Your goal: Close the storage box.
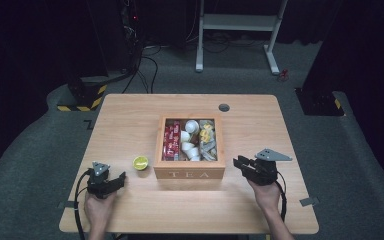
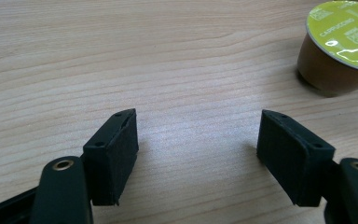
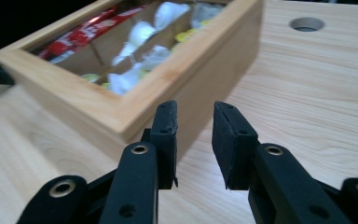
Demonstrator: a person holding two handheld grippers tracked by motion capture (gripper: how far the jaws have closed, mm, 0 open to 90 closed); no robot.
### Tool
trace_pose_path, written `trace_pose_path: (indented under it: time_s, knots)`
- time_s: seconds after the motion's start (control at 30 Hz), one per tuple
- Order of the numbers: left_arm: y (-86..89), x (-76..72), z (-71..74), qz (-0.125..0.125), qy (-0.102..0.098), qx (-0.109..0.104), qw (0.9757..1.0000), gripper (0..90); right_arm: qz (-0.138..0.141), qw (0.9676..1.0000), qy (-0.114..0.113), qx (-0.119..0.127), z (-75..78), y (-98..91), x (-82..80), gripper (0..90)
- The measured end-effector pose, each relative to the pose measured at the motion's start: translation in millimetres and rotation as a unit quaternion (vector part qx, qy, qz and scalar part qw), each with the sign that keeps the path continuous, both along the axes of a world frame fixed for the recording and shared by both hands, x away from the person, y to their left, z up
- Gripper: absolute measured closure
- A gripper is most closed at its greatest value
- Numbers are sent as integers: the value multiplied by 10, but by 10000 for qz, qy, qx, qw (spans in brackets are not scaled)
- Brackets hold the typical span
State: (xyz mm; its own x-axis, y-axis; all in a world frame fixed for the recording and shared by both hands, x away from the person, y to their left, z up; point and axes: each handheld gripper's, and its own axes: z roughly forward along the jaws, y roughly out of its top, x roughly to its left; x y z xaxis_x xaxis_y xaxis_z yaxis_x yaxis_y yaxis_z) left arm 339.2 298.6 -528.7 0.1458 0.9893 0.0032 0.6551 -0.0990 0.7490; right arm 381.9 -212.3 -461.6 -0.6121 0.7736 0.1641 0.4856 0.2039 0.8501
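The left gripper [image 1: 122, 178] rests on the table [image 1: 260, 210] with its jaws wide apart and empty; the right gripper [image 1: 237, 162] sits by the tea box [image 1: 189, 173] with jaws narrowly parted, holding nothing. One coffee capsule [image 1: 140, 162] stands outside the box, just left of it. Judged from this layout, putting the capsule into the box is probably the remaining step and has not started.

The wooden box [image 1: 189, 173] bore the word "TEA" in pale capitals on its front wall, the side facing the person. Left of the box, the coffee capsule [image 2: 342, 44] carried "CAPPUCCINO" on its yellow-green foil lid; smaller print beside that word was too fine to read. The red packets [image 1: 171, 142] inside the box had lettering too blurred to make out.
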Motion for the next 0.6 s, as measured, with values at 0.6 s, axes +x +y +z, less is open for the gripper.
trace_pose_path:
  time_s: [0.6]
  knots:
    - [-3, -2, 0, 4, 2, 0, 10000, 291, -839, 9939, 227, -674, -295, -243, 180, 598]
